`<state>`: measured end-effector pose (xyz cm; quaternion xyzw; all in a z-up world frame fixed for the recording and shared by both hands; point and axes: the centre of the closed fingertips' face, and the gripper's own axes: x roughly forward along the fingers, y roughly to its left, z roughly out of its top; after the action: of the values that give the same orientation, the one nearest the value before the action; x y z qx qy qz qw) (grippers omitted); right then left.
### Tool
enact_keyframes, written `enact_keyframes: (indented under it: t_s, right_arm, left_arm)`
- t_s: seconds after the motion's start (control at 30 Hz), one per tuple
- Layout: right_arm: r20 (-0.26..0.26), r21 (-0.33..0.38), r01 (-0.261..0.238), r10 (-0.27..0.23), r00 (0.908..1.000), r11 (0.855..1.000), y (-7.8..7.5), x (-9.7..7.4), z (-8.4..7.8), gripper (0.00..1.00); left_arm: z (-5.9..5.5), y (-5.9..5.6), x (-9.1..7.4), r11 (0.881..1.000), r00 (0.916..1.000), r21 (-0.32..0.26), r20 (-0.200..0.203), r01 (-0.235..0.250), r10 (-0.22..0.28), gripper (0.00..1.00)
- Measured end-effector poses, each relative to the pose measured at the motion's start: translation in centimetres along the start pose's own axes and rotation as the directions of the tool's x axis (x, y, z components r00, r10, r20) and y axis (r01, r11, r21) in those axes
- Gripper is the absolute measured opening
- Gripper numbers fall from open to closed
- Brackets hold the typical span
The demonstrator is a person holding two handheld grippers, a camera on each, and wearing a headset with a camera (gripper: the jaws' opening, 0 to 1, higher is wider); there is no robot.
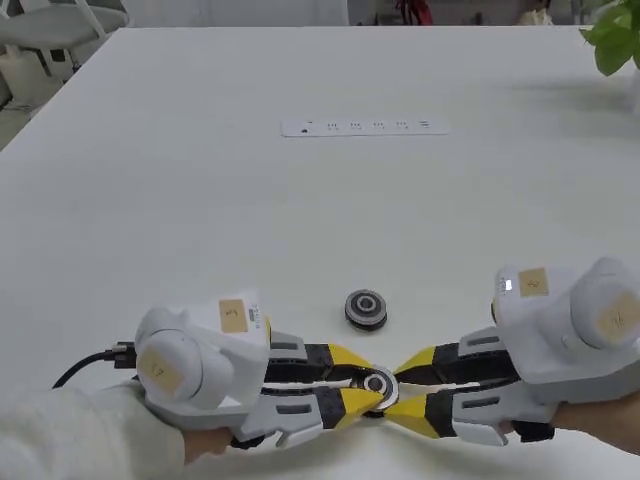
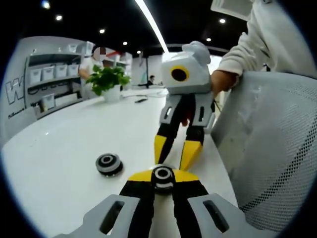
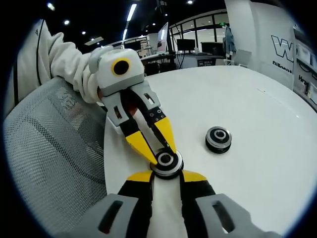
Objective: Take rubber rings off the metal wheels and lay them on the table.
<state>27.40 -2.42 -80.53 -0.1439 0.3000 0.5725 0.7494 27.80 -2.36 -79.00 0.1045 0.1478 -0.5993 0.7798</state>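
A small metal wheel with a black rubber ring [image 1: 377, 383] is held just above the near edge of the white table [image 1: 300, 220], between my two grippers, which point at each other. My left gripper [image 1: 362, 386] comes in from the left, its yellow tips shut on the wheel [image 2: 163, 176]. My right gripper [image 1: 396, 386] comes in from the right and is shut on the same wheel [image 3: 167, 162]. Each gripper also appears in the other's view: the right gripper [image 2: 174, 151] and the left gripper [image 3: 159, 148]. A second ringed wheel [image 1: 366, 309] lies flat on the table just beyond them, also seen as the second wheel [image 2: 109, 163] [image 3: 218, 138].
A white power strip [image 1: 364, 127] lies farther back at the table's middle. A potted plant [image 1: 612, 38] stands at the far right corner. A grey mesh chair [image 2: 267, 148] [image 3: 49, 148] is close behind the grippers, at the person's side. A black cable [image 1: 85, 365] trails from the left gripper.
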Motion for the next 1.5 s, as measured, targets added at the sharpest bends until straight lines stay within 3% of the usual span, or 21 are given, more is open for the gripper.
enact_keyframes:
  t_s: [0.33,0.53,0.67,1.3,1.5]
  right_arm:
    - [-0.012,0.029,-0.001,0.001,0.9999,1.000,0.0,-0.3,-0.3,0.13]
    - [0.032,-0.008,-0.002,0.002,0.9995,1.000,0.2,0.2,0.5,0.23]
    - [0.044,-0.049,0.005,-0.002,0.9990,0.999,0.3,0.6,1.0,0.24]
    - [0.019,-0.028,-0.008,0.009,0.9998,1.000,0.1,0.1,0.1,0.20]
    - [-0.001,-0.045,-0.001,0.001,1.0000,0.999,0.0,-0.1,-0.3,0.14]
  left_arm:
    - [0.0,0.0,0.0,1.000,1.0000,-0.001,0.000,0.000,0.000,0.14]
    - [0.0,0.1,0.0,1.000,1.0000,-0.003,0.001,0.000,0.000,0.14]
    - [0.0,0.1,0.1,1.000,1.0000,-0.003,0.001,-0.001,0.001,0.14]
    - [0.0,0.1,0.2,1.000,1.0000,-0.004,0.001,-0.001,0.001,0.14]
    - [0.0,0.0,0.2,1.000,1.0000,-0.005,0.002,-0.001,0.001,0.14]
